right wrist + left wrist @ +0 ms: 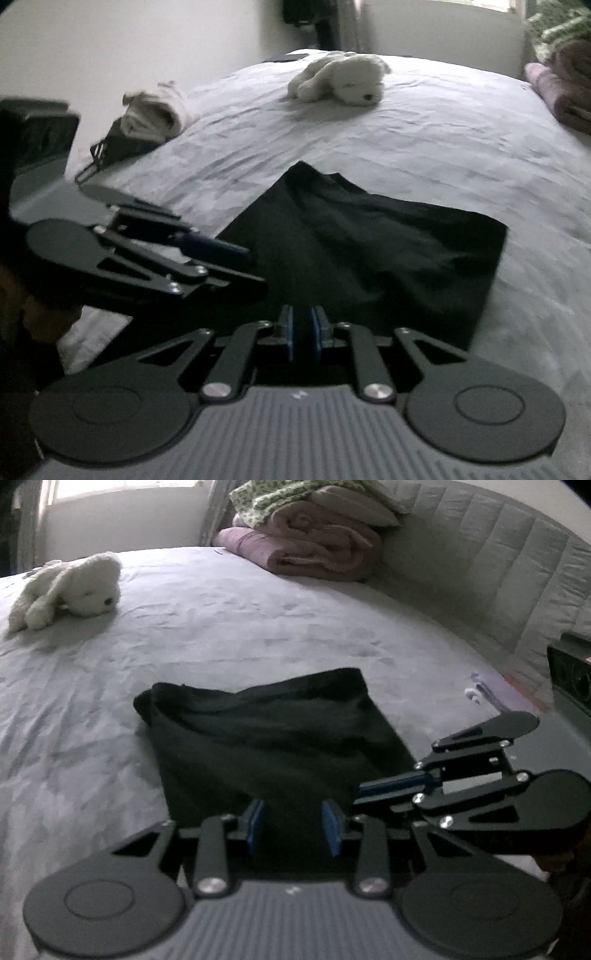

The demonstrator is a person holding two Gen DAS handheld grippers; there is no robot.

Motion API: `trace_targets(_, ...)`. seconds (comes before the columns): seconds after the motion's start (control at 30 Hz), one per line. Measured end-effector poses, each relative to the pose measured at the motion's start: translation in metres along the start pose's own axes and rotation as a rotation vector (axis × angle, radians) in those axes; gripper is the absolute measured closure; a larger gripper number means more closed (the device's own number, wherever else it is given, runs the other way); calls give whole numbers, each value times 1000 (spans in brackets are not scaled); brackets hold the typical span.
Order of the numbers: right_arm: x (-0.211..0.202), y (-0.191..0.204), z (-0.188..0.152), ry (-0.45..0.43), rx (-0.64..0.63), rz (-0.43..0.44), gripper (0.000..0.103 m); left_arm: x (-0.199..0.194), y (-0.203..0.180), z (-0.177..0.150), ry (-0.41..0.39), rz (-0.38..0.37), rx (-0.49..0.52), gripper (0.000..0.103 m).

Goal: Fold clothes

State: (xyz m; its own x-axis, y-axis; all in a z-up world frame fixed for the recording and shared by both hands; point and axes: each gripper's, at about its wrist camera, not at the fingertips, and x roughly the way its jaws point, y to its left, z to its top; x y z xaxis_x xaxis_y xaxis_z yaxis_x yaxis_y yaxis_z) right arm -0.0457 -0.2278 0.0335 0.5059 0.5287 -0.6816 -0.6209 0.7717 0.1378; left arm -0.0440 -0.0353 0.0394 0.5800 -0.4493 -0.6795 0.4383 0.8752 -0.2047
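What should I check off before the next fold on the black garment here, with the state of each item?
1. Black garment lies flat on the bed sheet, already folded over: ok.
2. Left gripper free of cloth, gap showing between its blue pads: ok.
3. Right gripper released: its pads stand close with a narrow gap; whether cloth sits between them: cannot tell.
4. Both grippers at the garment's near edge, side by side: ok.
5. Stuffed toy and pink blankets well away from the garment: ok.
6. Garment edges aligned: far edge looks uneven, one corner peaking up: not ok.
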Motion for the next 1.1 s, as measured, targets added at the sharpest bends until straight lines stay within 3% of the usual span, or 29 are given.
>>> trace_targets(0.23, 14, -9, -7, 14, -66, 25, 90, 9, 11, -5, -6, -14, 5, 72)
trace_targets(0.33, 8, -26, -8, 6, -30, 56, 97, 6, 21, -5, -12, -31, -26, 79)
trace_targets(0.6, -8, -50, -14, -27, 64, 66, 97, -2, 38, -8, -39, -19, -64, 79)
trace_targets(0.9, -11, -67, -19, -9, 131, -6, 97, -1, 39, -8, -36, 22, -54, 79)
trace_targets(1.1, -15, -80, -20, 6, 186, -9, 99, -3, 44, -7, -36, 52, -77, 79)
